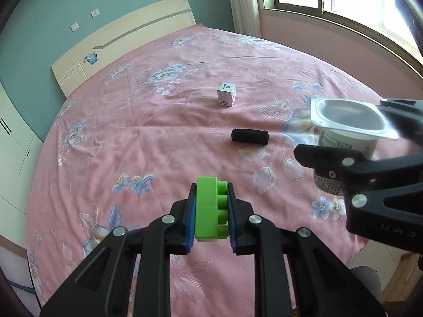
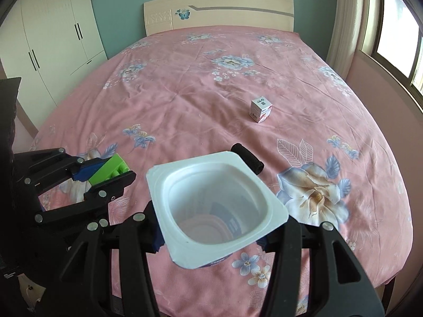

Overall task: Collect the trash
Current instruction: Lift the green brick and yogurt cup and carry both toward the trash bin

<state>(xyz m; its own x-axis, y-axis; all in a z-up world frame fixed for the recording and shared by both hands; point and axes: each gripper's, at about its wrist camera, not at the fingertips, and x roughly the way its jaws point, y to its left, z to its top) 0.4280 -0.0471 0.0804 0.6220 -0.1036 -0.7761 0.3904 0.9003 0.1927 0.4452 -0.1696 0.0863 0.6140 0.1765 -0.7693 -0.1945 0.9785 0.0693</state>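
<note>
We note the left claw (image 1: 210, 212) pinching a green block (image 1: 210, 208), the right claw (image 2: 211, 233) clamping an empty yoghurt cup (image 2: 215, 206); next, dropping the block into the cup

A pink floral bedsheet (image 2: 185, 100) covers the bed; a small white box (image 2: 260, 111) at centre-right and a black foam roller (image 1: 249, 137) lie on it.

Floral pink bedspread (image 2: 185, 100), white wardrobe (image 2: 53, 31)

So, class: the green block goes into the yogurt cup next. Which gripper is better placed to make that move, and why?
Left. The left gripper already clamps the green block, just beside the open yogurt cup that the right gripper holds upright.
</note>
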